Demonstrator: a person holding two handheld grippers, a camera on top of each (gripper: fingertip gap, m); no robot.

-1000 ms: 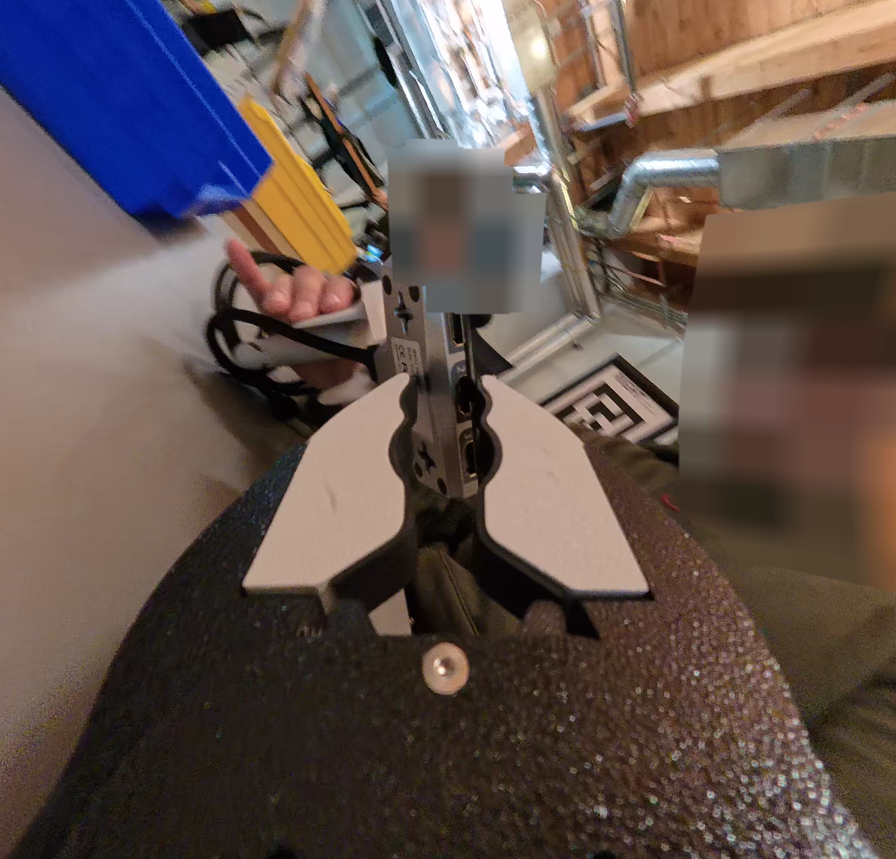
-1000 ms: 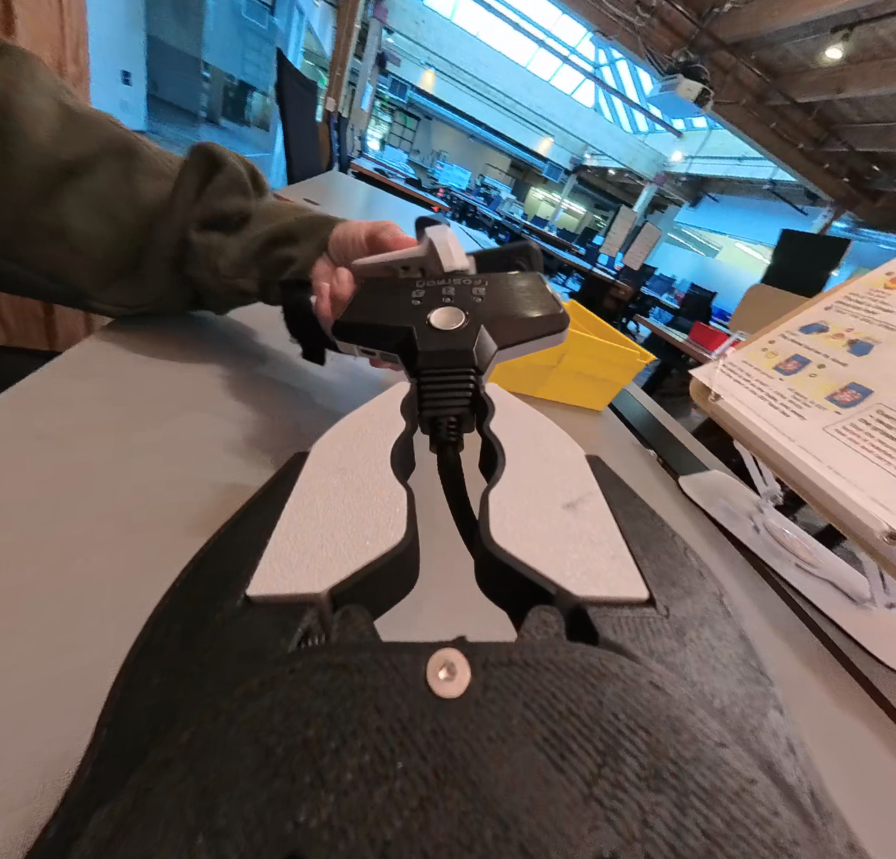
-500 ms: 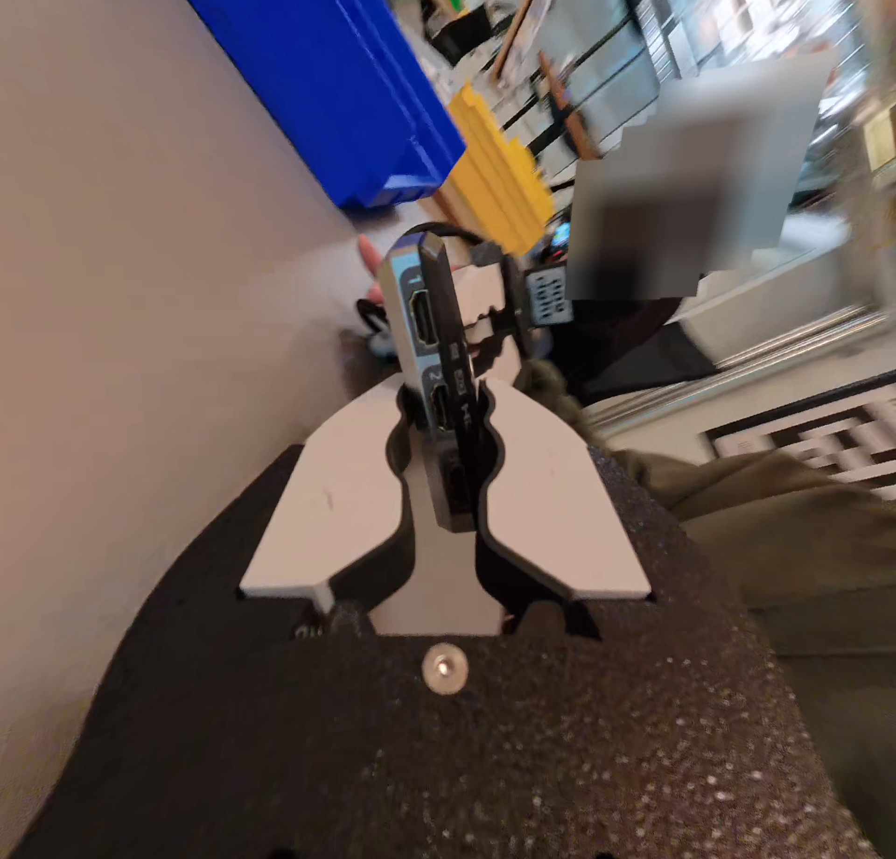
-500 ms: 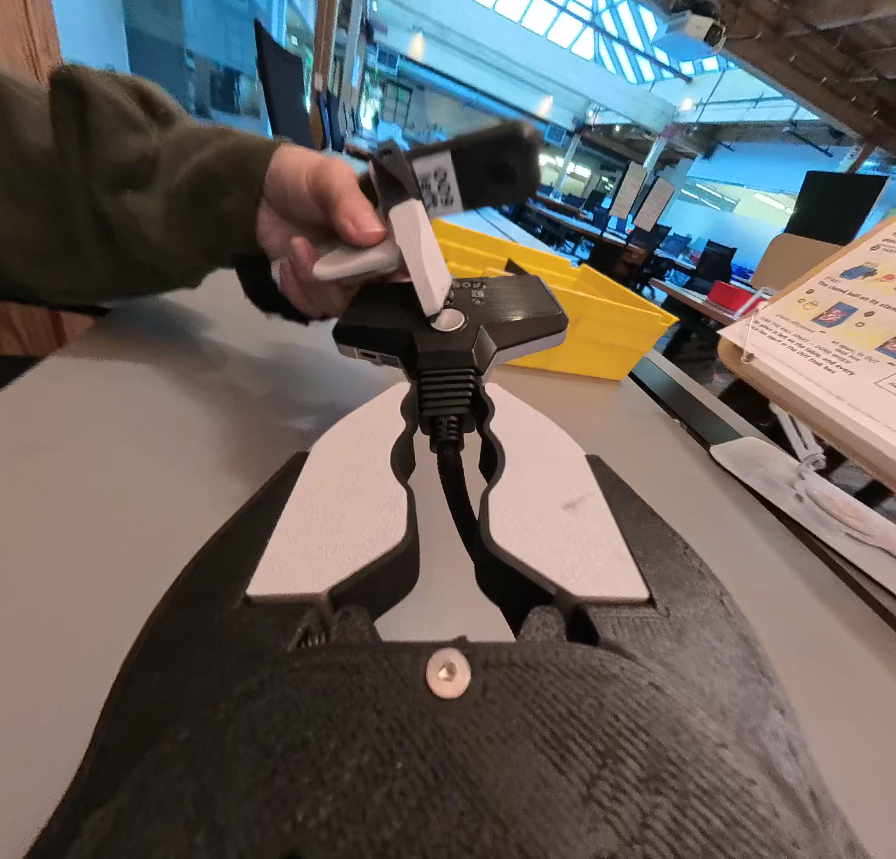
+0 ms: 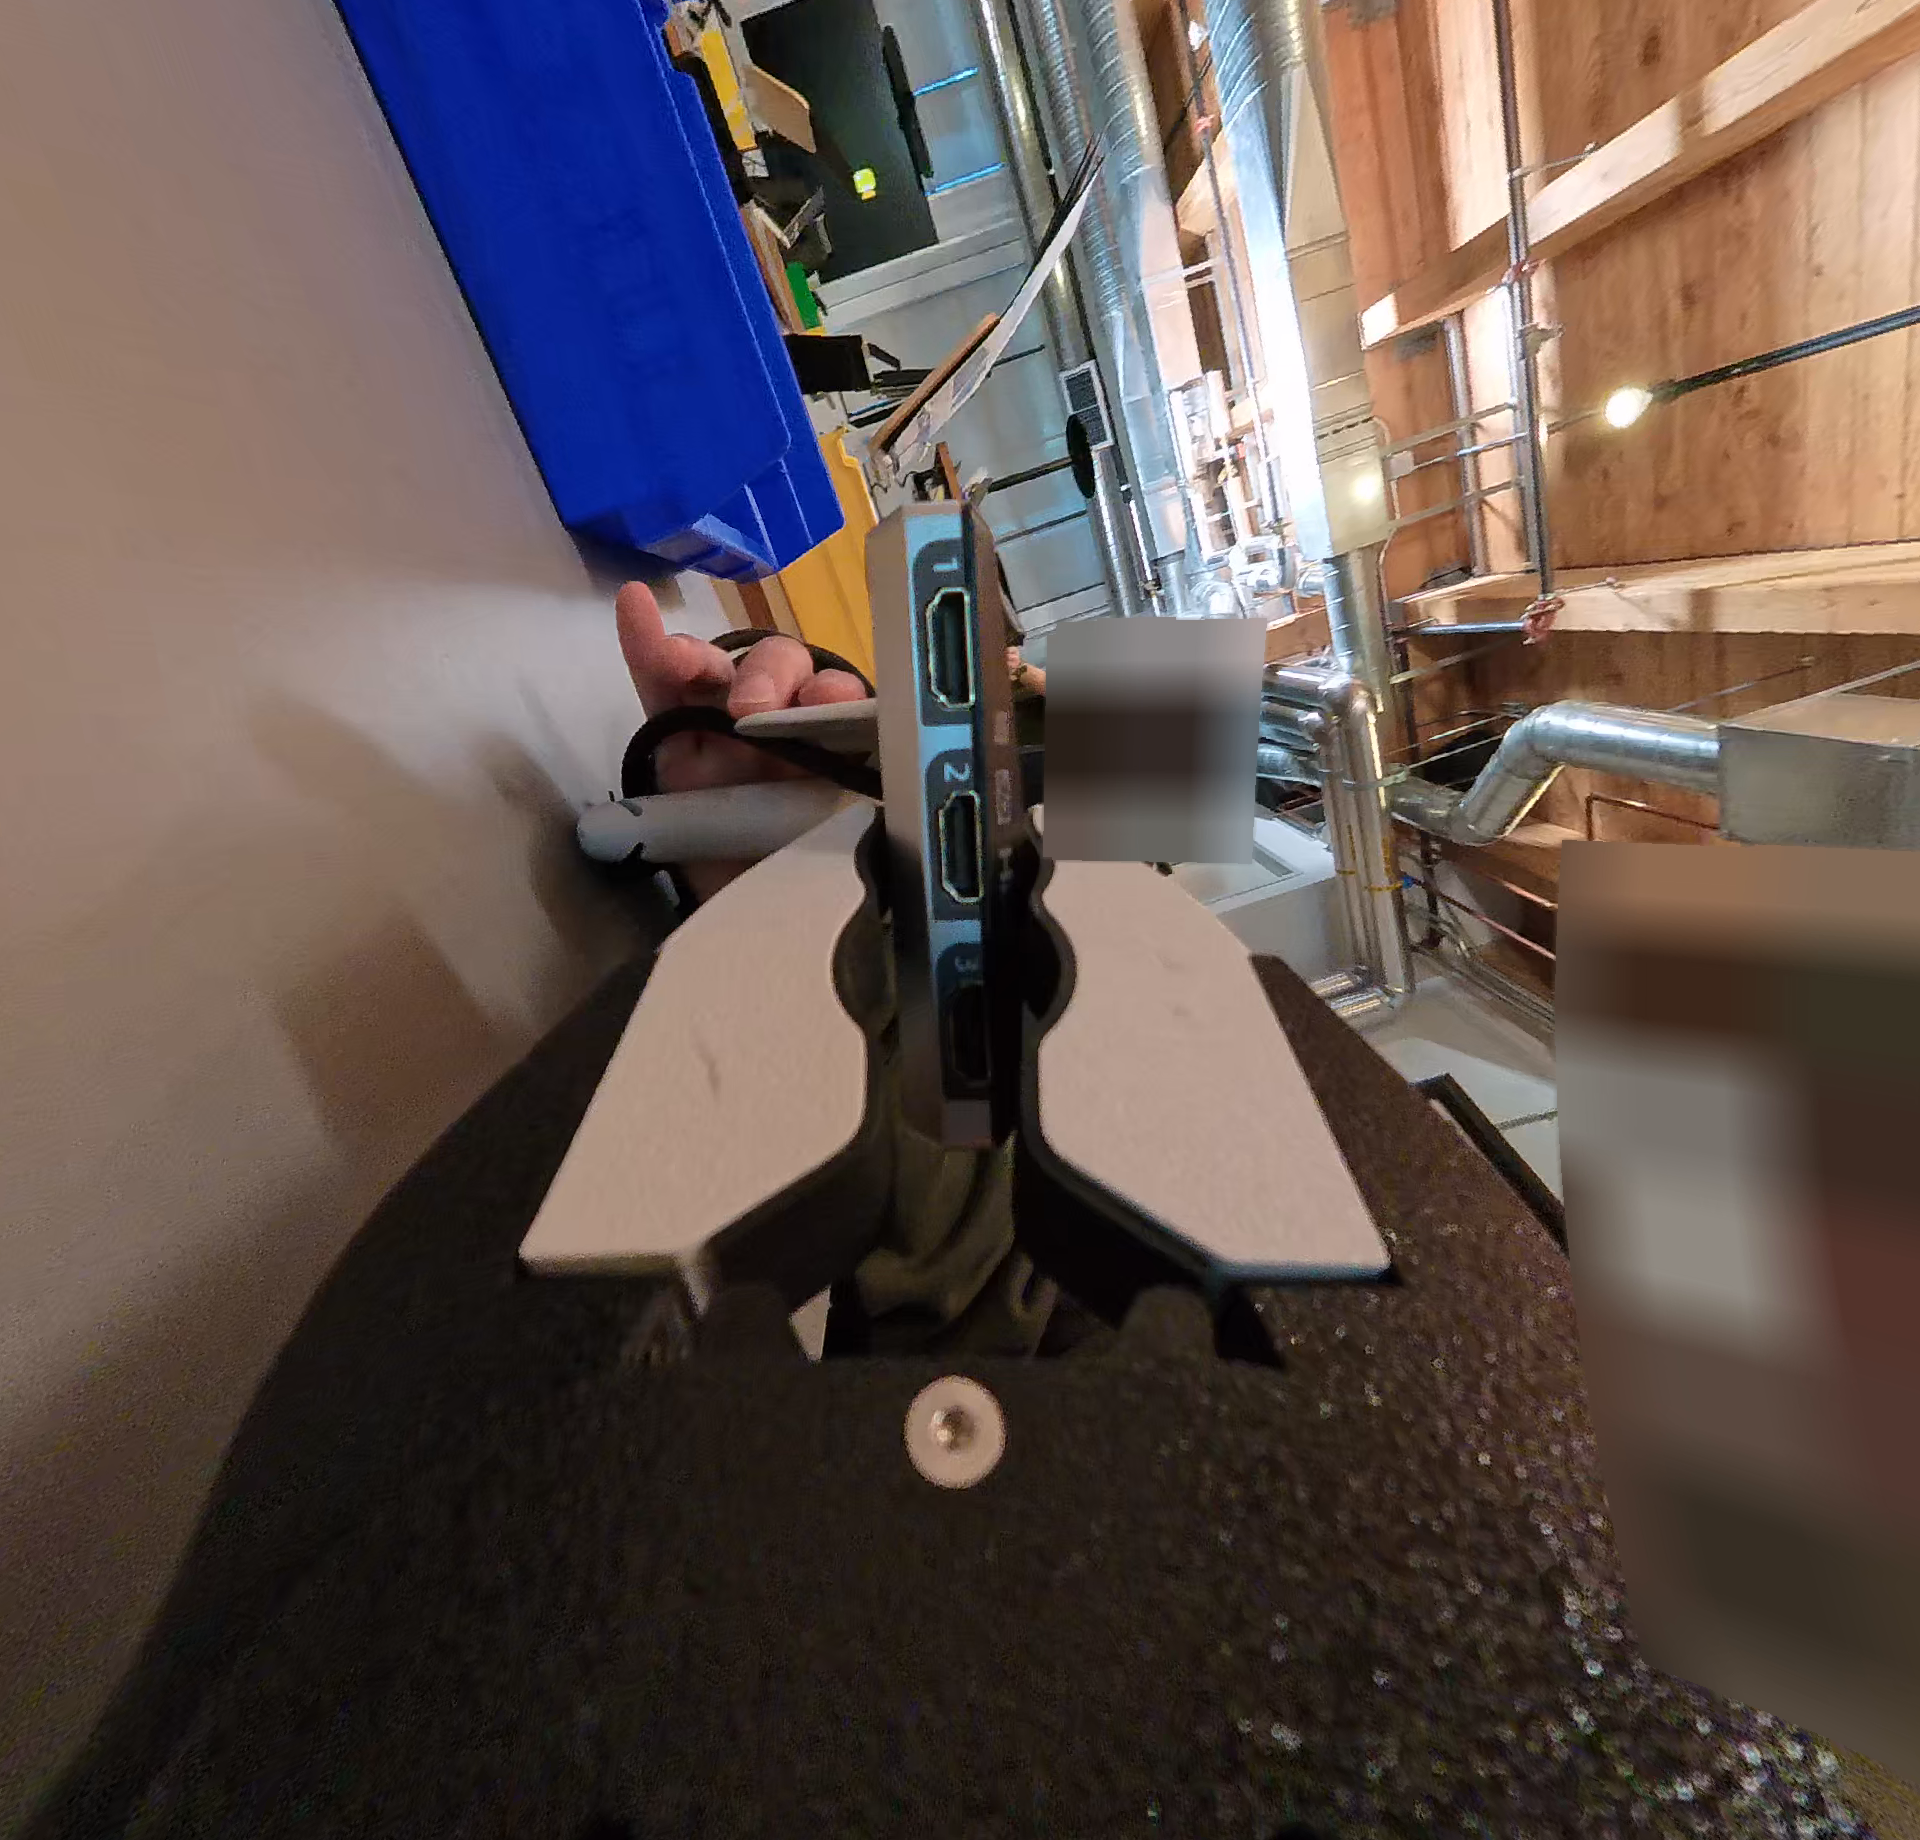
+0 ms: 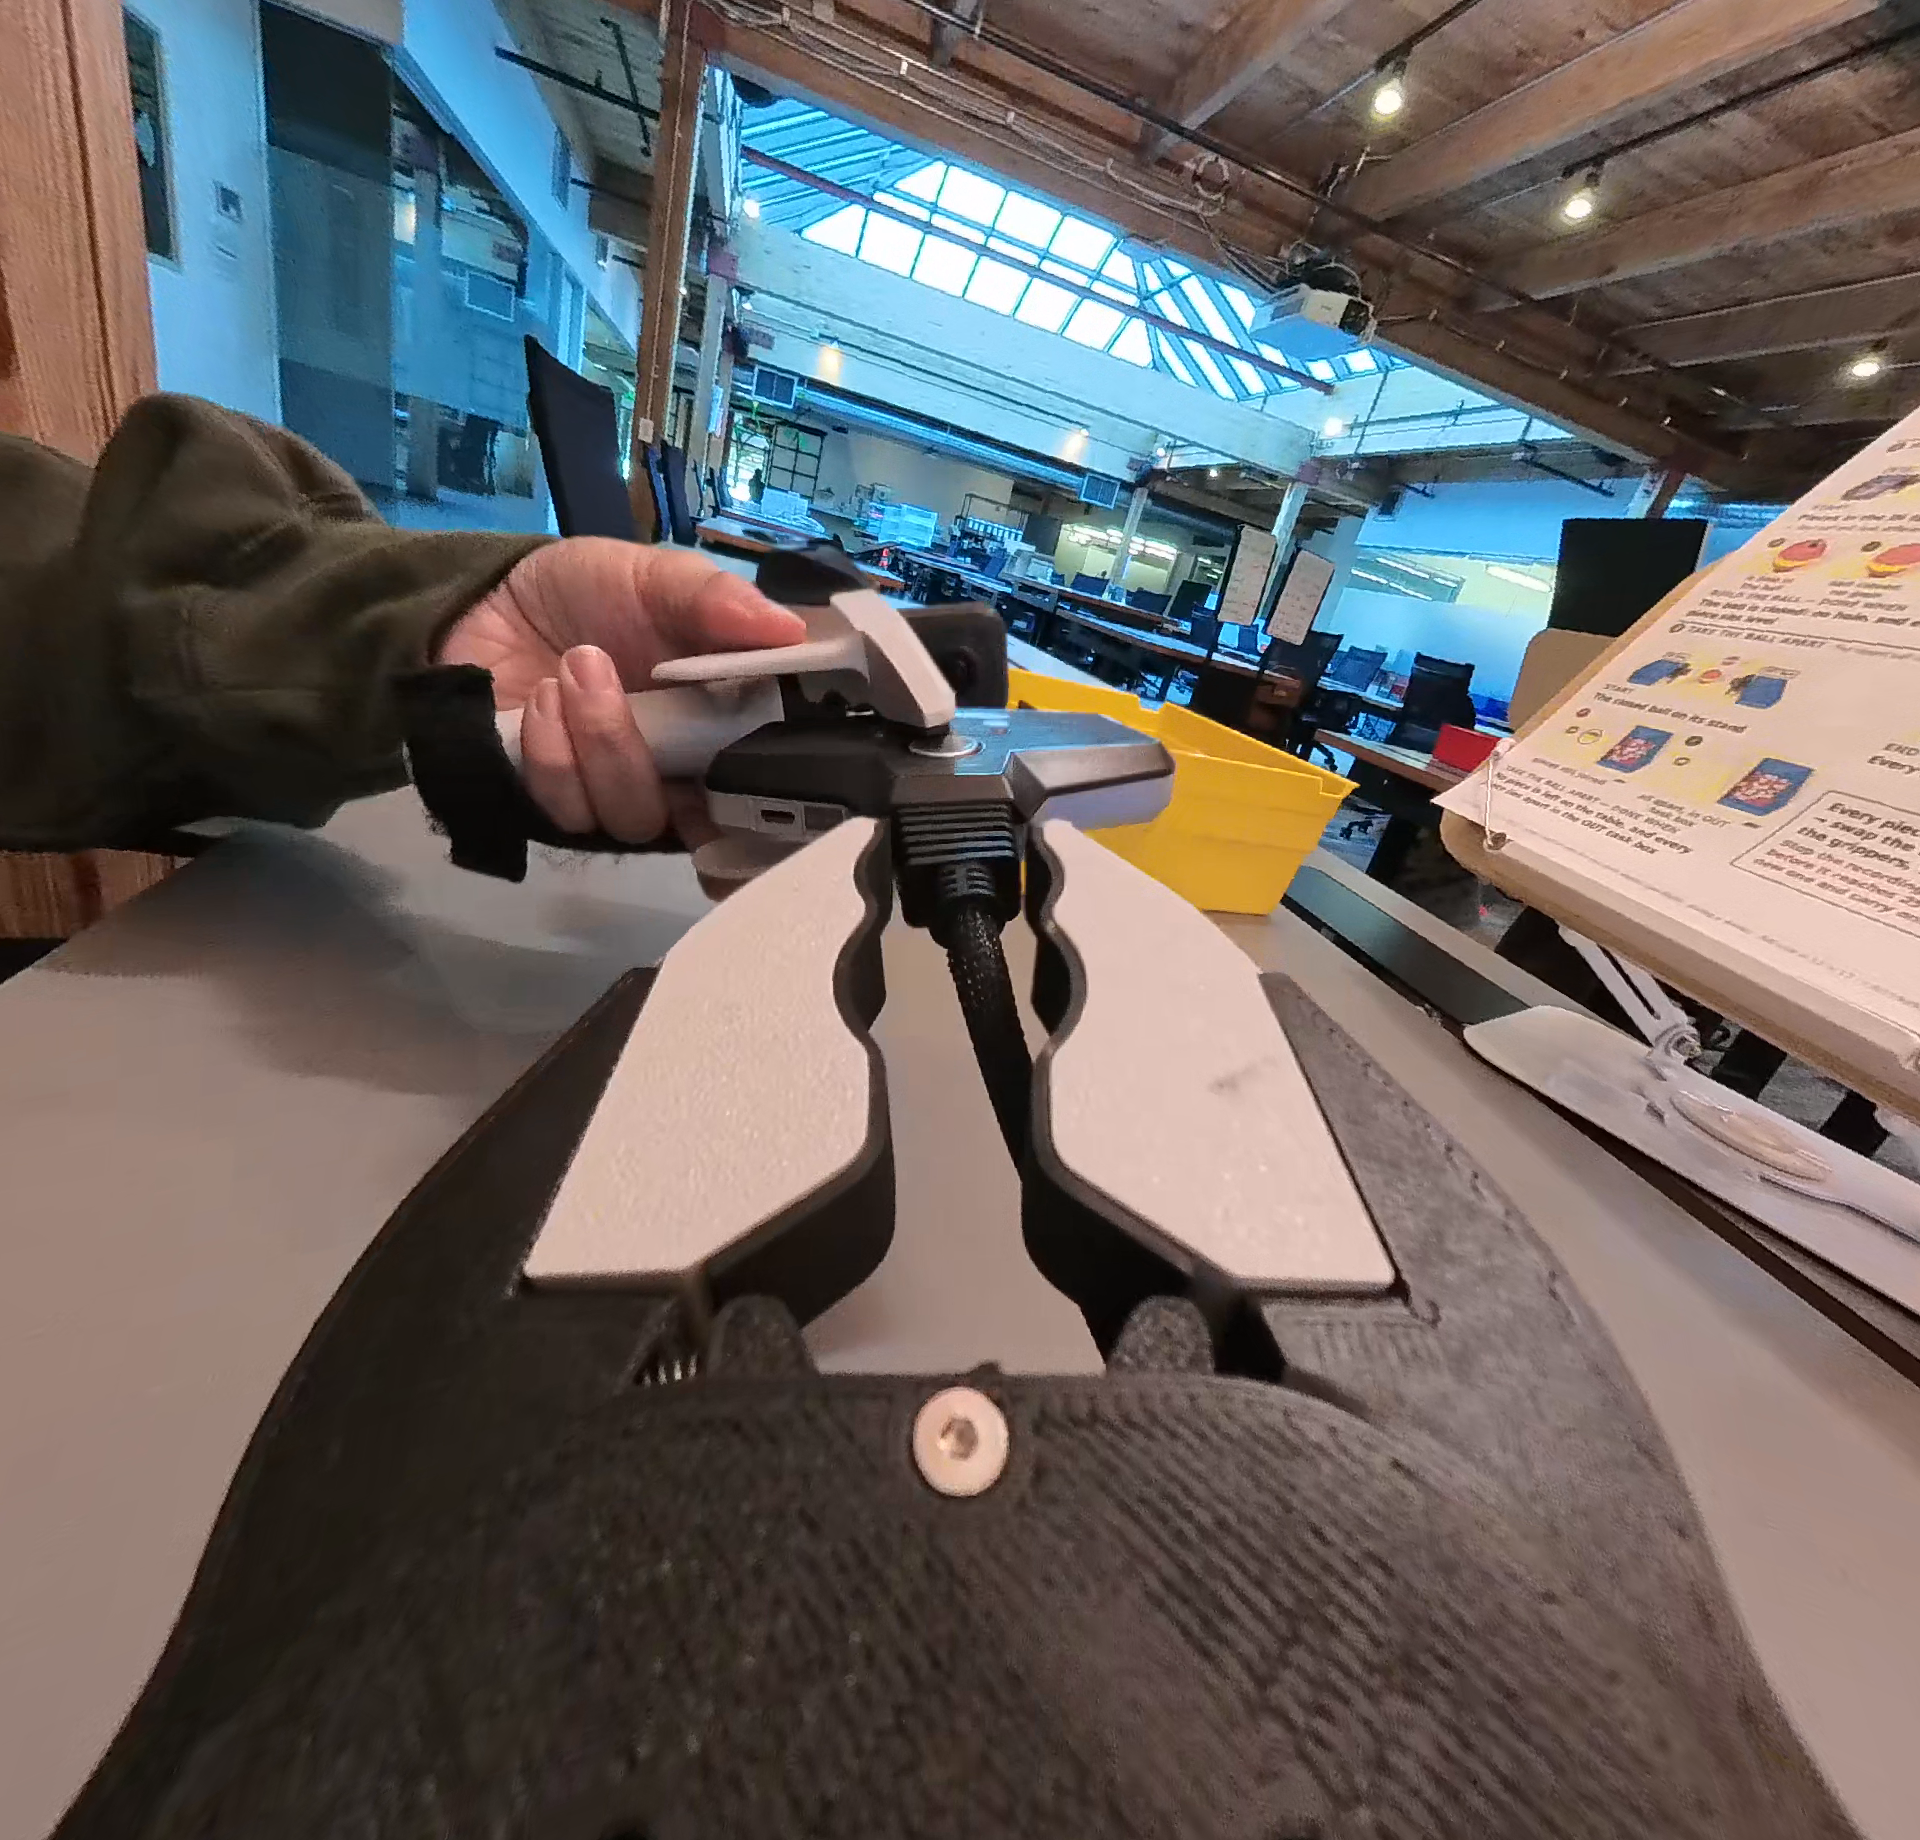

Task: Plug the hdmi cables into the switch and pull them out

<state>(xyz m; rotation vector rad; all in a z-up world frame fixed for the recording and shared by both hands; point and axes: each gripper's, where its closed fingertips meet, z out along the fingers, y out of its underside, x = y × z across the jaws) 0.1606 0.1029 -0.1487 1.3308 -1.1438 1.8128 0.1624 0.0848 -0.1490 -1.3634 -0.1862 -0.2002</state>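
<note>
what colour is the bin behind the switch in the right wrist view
Yellow; the bin shows best in the right wrist view.

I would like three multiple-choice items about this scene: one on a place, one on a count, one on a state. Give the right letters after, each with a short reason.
1. Where is the yellow bin?
A. behind the switch
B. under the document stand
C. in the person's hand

2. How many ports on the switch face in the left wrist view are empty?
A. one
B. two
C. three

3. The right gripper is
A. wide open
B. shut on the cable plug
C. out of view

Answers: 1 A, the bin shows beyond the switch; 2 C, all three ports are open holes; 3 B, both fingers press the ribbed plug.
</note>
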